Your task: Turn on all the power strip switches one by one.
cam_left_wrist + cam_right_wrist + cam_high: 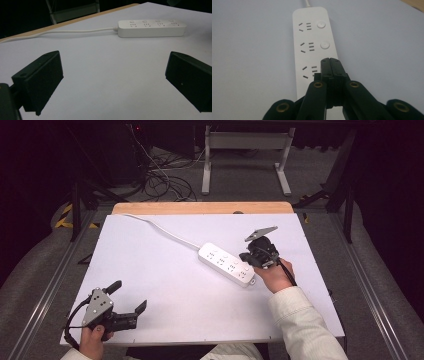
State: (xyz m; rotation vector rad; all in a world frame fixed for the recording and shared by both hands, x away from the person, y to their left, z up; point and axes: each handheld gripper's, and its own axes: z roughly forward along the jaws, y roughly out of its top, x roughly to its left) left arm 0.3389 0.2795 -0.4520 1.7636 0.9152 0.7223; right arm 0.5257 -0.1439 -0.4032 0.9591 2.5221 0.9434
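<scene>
Seen from high: left claw (131,296) at near left corner of white desk (165,285), jaws spread wide, holding nothing; right claw (247,256) touching near end of white power strip (226,264) (mid-desk, cord (162,231) running to far edge).

Left gripper view: jaws far apart, strip (152,28) well beyond.

Right gripper view: jaws pressed together, tips over third socket's button area of strip (312,42).

- The bench (165,285) has a white top, with a bare wooden strip along its far edge.
- A white power strip (227,264) lies flat right of centre.
- Its cord (160,230) runs toward the far-left corner.
</scene>
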